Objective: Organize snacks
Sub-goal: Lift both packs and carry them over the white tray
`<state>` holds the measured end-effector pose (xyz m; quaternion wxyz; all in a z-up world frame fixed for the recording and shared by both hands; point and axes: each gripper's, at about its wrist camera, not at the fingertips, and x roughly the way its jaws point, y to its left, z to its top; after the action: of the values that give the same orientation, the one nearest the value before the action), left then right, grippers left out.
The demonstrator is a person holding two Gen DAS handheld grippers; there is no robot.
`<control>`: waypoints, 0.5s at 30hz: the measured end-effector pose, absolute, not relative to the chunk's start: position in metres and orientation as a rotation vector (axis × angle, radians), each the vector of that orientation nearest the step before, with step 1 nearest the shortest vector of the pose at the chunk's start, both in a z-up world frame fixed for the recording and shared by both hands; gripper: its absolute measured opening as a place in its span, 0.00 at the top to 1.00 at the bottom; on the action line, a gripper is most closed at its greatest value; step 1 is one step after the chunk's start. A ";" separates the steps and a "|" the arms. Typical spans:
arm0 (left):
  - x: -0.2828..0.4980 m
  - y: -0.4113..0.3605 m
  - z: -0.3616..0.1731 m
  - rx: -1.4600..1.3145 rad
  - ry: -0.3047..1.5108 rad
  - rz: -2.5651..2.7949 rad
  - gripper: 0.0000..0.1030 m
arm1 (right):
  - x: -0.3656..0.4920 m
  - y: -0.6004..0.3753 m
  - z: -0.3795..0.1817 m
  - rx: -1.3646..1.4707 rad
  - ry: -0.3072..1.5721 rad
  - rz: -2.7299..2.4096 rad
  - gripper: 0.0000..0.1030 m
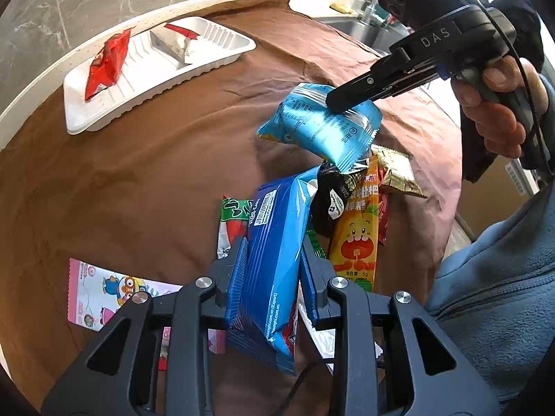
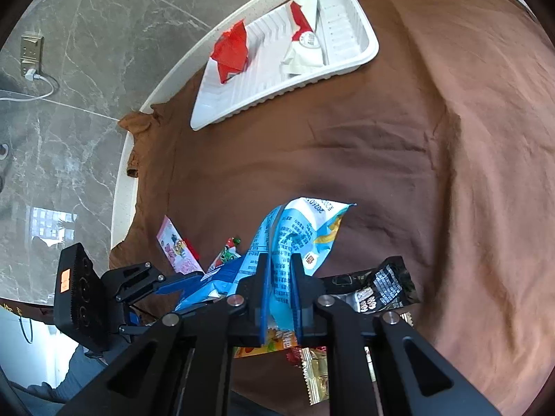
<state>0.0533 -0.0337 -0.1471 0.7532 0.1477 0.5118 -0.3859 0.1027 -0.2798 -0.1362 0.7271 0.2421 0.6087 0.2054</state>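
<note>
Round bench with a pale rim, covered by a brown cloth. A white ribbed tray sits toward the far edge; in it lie a red wrapper in one compartment and a white-and-red packet in the next.

Loose snack pile near the person: an orange cartoon-face packet, a black packet, a gold packet, a green-and-white packet and a pink cartoon packet lying flat on the cloth a little apart. The pile crowds the space directly under both tools.

Left gripper: fingers closed tight on a dark blue packet, long and ribbed, glossy, printed white text, held lengthwise between the pads and raised over the pile.

Right gripper: fingers clamped on a light blue packet, crinkled foil with dense small print and a yellow patch at one corner. It appears lifted clear of the pile, though the contact below is hard to judge from either view. The right hand grips the tool's handle.

Marble floor beyond the bench rim.
</note>
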 end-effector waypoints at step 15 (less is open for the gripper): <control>0.062 0.003 -0.129 0.148 1.101 -0.759 0.74 | 0.103 -0.285 -0.118 0.540 1.292 0.460 0.89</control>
<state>0.0618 0.0033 -0.1292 0.7820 0.0684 0.5101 -0.3517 0.1032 -0.2847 -0.1183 0.7406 0.2464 0.5890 0.2096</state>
